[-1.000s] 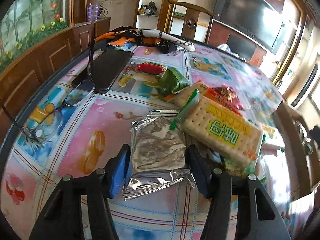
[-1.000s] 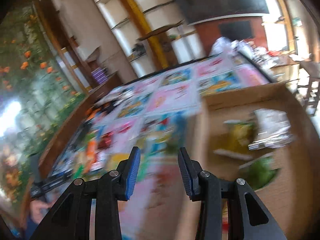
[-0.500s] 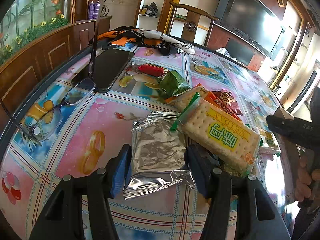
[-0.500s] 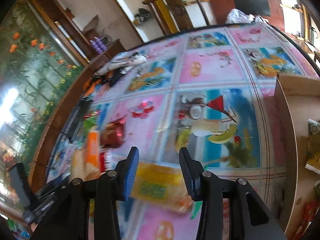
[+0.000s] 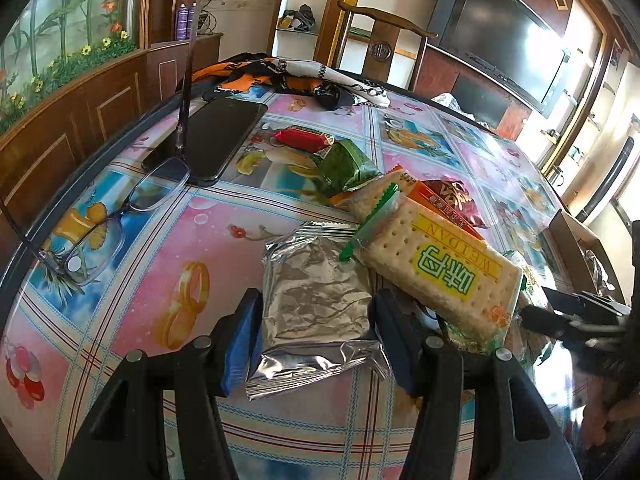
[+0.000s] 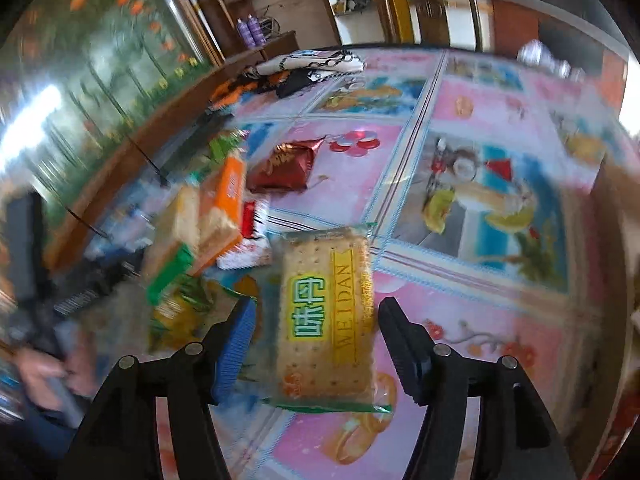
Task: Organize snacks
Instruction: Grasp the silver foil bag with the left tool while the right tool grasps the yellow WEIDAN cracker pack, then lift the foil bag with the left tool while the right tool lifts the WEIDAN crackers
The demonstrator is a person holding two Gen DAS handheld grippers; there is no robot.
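Observation:
A silver foil snack pack [image 5: 316,300] lies on the table between the open fingers of my left gripper [image 5: 316,332]. A yellow-green cracker pack [image 5: 440,264] leans on the snack pile to its right. Behind lie a green pack [image 5: 348,166], a red pack [image 5: 304,138] and a dark red bag [image 5: 456,200]. In the right wrist view my right gripper [image 6: 316,340] is open, its fingers either side of another cracker pack [image 6: 328,320]. The dark red bag [image 6: 286,166] and an orange pack [image 6: 224,204] lie beyond. This view is blurred.
Glasses [image 5: 100,216] and a black phone [image 5: 212,136] lie at the table's left. A patterned cloth [image 5: 288,74] is at the far edge, a chair [image 5: 380,52] behind. A cardboard box [image 5: 576,244] stands at the right. The right gripper's hand [image 5: 592,328] shows there.
My right gripper swung from the box on the right to the snack pile and came down around the cracker pack. My left gripper stayed around the silver pack.

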